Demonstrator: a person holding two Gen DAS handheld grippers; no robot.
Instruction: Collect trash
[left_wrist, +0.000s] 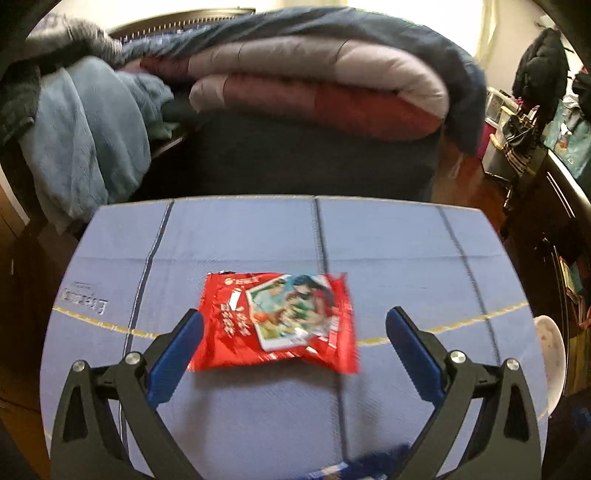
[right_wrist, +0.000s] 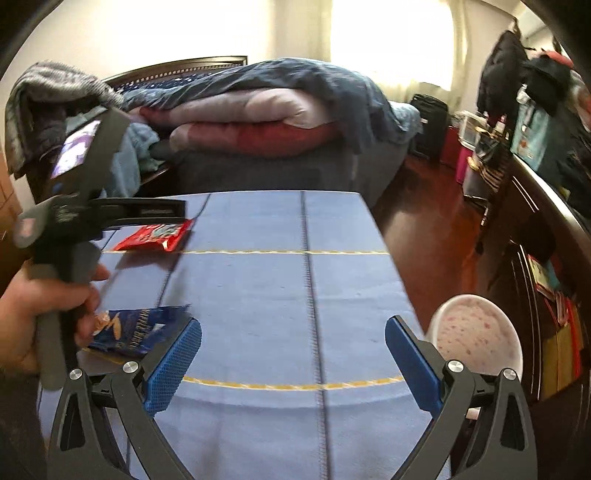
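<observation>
The left hand-held gripper (left_wrist: 295, 332) hangs over the surface covered with a light blue cloth (left_wrist: 406, 251), and its two blue fingers are spread wide with nothing pinched between them. A shiny red snack wrapper with a picture on the front (left_wrist: 275, 321) lies flat on the cloth right between those fingers, a bit toward the left one. It looks like the fingers are held wide so they can come down on both sides of the wrapper and squeeze it. The right hand-held gripper (right_wrist: 293, 350) is open too and holds nothing. It sits above the near part of the cloth, with bare cloth under it. Just beside its left finger lies a crinkly dark blue snack bag (right_wrist: 136, 330), torn at the top. It is trash as well, and it is near enough to grab next, I think. A pale round bowl with pink speckles (right_wrist: 476, 332) sits off the right edge of the surface, lower down. It may be where the trash goes, but I cannot tell for sure. In the right view a hand (right_wrist: 40, 314) grips the handle of the left tool on the left side.
</observation>
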